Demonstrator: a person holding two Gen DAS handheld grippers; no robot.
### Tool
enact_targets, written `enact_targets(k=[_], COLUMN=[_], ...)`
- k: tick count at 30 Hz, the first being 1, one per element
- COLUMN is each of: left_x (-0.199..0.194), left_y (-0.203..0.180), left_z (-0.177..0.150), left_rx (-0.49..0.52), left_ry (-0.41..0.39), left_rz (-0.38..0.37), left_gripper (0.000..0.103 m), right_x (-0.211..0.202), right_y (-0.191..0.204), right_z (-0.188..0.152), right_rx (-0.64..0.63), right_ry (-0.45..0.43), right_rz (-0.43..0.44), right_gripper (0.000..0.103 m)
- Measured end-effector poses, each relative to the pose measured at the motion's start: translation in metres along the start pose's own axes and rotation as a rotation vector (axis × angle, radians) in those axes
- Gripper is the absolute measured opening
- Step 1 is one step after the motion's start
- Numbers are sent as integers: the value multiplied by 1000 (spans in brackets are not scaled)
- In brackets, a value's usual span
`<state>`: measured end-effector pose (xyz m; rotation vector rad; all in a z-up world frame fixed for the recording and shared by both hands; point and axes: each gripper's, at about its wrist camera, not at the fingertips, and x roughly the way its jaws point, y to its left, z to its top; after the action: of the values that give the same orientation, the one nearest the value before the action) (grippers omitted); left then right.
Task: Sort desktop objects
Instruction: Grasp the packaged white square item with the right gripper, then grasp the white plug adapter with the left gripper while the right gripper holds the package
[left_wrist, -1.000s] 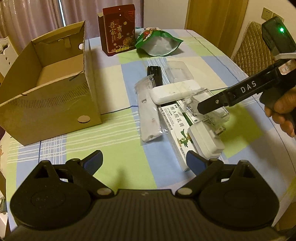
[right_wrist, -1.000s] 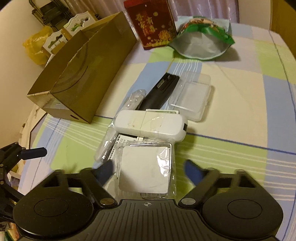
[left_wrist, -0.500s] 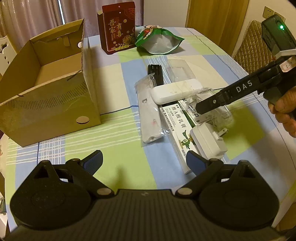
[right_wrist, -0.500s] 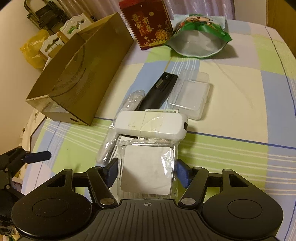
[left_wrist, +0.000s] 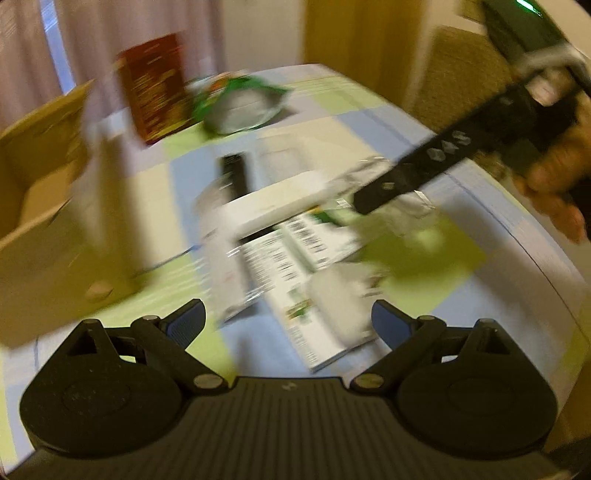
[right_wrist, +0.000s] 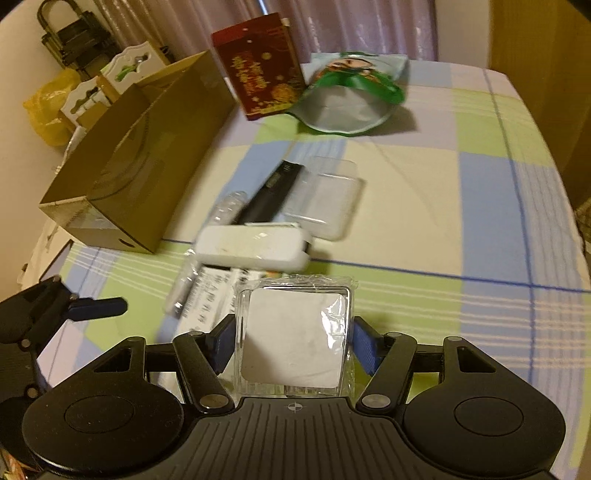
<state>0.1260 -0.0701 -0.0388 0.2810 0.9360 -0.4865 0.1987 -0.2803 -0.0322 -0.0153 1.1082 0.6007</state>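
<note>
My right gripper (right_wrist: 293, 341) is shut on a clear plastic case (right_wrist: 293, 341) with a white insert and holds it just above the pile. Beyond it lie a white oblong device (right_wrist: 253, 246), a black remote (right_wrist: 271, 194), a second clear case (right_wrist: 323, 203) and a printed carton (right_wrist: 207, 301). My left gripper (left_wrist: 288, 317) is open and empty, low over the table's near edge. In its blurred view the carton (left_wrist: 291, 269) and a white adapter (left_wrist: 341, 295) lie just ahead. The right gripper's finger (left_wrist: 410, 181) reaches in there from the right.
An open cardboard box (right_wrist: 136, 166) stands at the left, also in the left wrist view (left_wrist: 48, 206). A red carton (right_wrist: 260, 85) and a green-and-silver pouch (right_wrist: 351, 99) stand at the far end of the checked tablecloth (right_wrist: 461, 206). The left gripper's finger (right_wrist: 96, 308) shows low left.
My right gripper closed on the clear case and lifted it slightly. My left gripper moved forward and right toward the pile, blurring its view.
</note>
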Motion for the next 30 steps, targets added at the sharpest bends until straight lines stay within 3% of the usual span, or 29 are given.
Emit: enact_targets(k=[6, 15, 18, 21, 30], left_x=[19, 43, 49, 45, 30], left_y=[-32, -58, -59, -62, -74], left_z=[9, 7, 7, 3, -13], left_rx=[170, 322, 365, 370, 372], left_ry=[5, 13, 21, 29, 52], left_rz=[-47, -65, -66, -80, -129], left_gripper=[94, 92, 86, 77, 73], right_x=[-13, -21, -21, -20, -18], right_y=[-16, -37, -40, -40, -34], right_z=[-13, -26, -29, -30, -28], right_rx=[34, 77, 84, 84, 69], right_ry=[-11, -16, -15, -14, -21], right_rz=[-25, -44, -41, -37, -24], right_gripper=[64, 64, 64, 64, 64])
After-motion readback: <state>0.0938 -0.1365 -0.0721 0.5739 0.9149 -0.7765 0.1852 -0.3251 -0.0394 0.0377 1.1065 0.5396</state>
